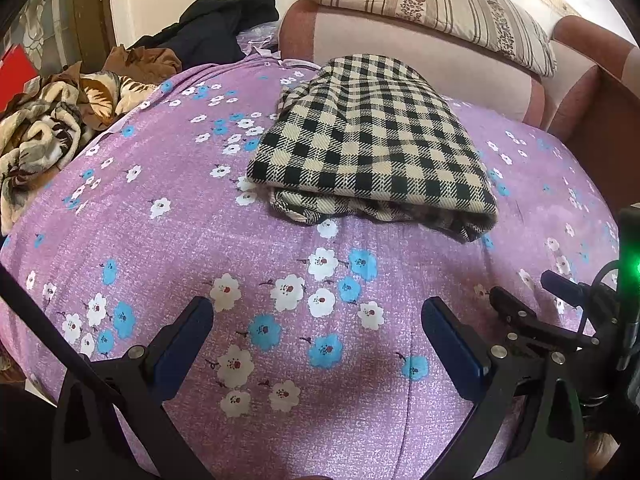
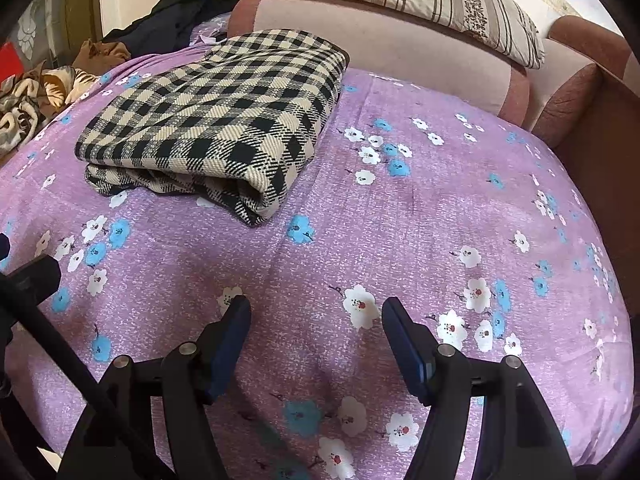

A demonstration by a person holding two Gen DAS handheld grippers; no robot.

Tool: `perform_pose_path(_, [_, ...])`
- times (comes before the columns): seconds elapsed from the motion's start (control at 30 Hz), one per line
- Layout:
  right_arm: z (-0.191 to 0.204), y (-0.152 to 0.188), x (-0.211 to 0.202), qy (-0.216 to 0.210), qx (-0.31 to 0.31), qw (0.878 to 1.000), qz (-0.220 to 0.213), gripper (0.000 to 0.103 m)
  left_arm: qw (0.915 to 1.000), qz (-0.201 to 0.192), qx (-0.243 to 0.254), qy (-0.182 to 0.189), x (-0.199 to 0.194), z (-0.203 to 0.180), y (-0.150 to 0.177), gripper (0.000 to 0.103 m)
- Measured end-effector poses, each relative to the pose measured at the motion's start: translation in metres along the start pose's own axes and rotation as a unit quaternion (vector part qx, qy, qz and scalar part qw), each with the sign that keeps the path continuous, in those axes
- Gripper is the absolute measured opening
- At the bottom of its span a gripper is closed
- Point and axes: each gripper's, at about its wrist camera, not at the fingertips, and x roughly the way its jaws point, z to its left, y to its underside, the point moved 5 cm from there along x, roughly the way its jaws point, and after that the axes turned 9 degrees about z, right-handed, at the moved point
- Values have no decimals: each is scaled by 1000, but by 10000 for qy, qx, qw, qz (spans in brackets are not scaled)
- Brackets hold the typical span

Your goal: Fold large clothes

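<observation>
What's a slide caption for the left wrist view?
Open left claw hovers over the floral purple bedsheet, short of the folded checkered garment.

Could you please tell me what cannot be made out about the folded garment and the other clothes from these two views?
- Folded black-and-cream checked garment: type unknown in both views; its top layer hides the inner ones.
- Crumpled black clothing: far, dark, shape unreadable.
- Brown-and-cream patterned blanket: cut off by the left-wrist view's edge.

wrists low, facing headboard point(image 1: 420, 36) | shared: checked cloth point(image 1: 372, 140) (both near)
</observation>
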Motion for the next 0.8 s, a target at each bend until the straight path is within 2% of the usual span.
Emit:
perform_pose_path(0.67, [-2, 1, 1, 21, 11, 10000, 33, 75, 10000, 79, -1, 26, 4, 2, 1, 103])
perform_pose_path(0.8, [-3, 1, 1, 19, 12, 10000, 35, 75, 9999, 58, 41, -75, 5, 1, 2, 103])
